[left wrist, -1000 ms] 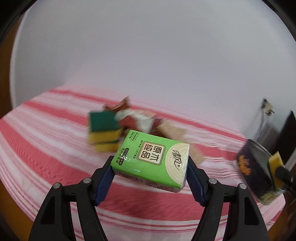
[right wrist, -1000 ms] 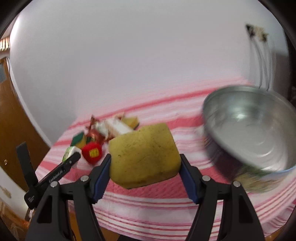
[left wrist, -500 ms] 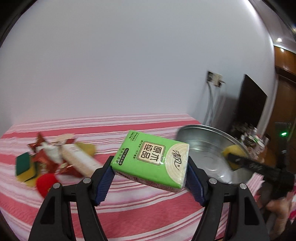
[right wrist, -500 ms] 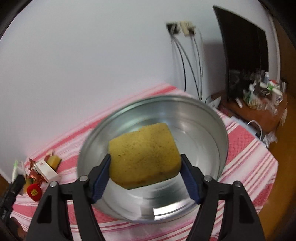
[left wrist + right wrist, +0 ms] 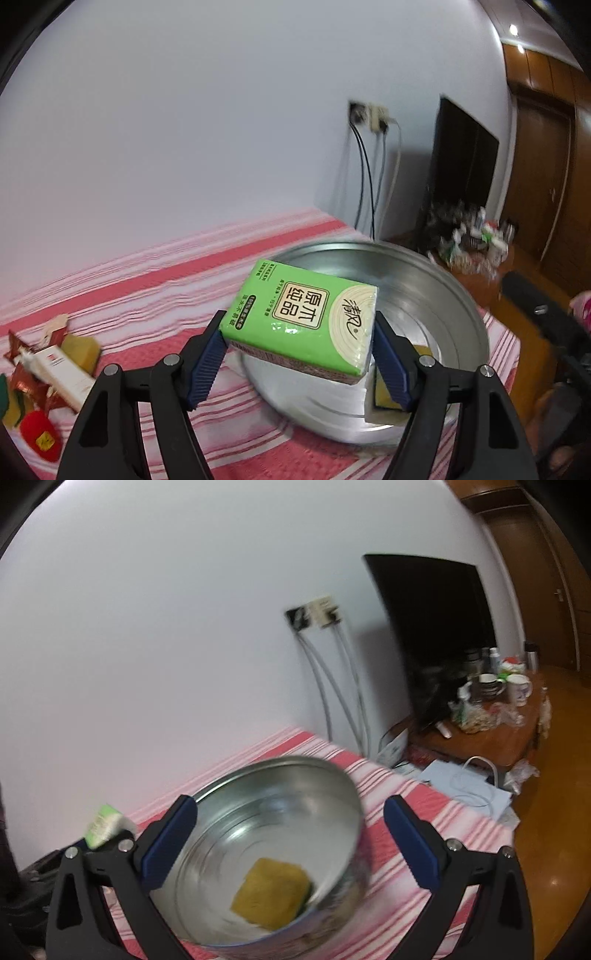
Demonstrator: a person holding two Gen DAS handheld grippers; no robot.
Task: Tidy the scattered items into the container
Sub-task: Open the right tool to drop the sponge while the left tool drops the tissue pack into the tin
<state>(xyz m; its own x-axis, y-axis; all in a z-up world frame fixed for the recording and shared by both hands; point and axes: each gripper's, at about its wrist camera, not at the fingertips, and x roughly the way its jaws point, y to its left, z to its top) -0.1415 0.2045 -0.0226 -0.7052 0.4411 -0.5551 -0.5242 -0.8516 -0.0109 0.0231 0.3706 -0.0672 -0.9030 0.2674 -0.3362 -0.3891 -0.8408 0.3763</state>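
My left gripper [image 5: 299,322] carries a green tissue pack [image 5: 306,310] above the near-left rim of a round metal basin [image 5: 461,306]. Its jaws are opening, but both blue pads still touch the pack's ends. My right gripper [image 5: 290,812] hangs over the same basin [image 5: 258,805]; its jaws are opening wide with nothing between them. A yellow sponge [image 5: 273,890] with a dark green underside lies on the basin's floor below it. That sponge [image 5: 384,397] also shows beside my left gripper's right finger. The tissue pack [image 5: 103,823] appears at the left of the right wrist view.
The basin stands on a red-and-white striped cloth [image 5: 147,295]. At the cloth's left lie a white box [image 5: 59,373], a red item [image 5: 40,432], red wrappers and another yellow sponge [image 5: 79,350]. Beyond the table's right edge are a dark screen [image 5: 436,627], wall cables [image 5: 332,686] and a cluttered low table [image 5: 498,716].
Both grippers swung right from the pile to the basin. The right gripper opened and the yellow sponge dropped into the basin. The left still carries the tissue pack.
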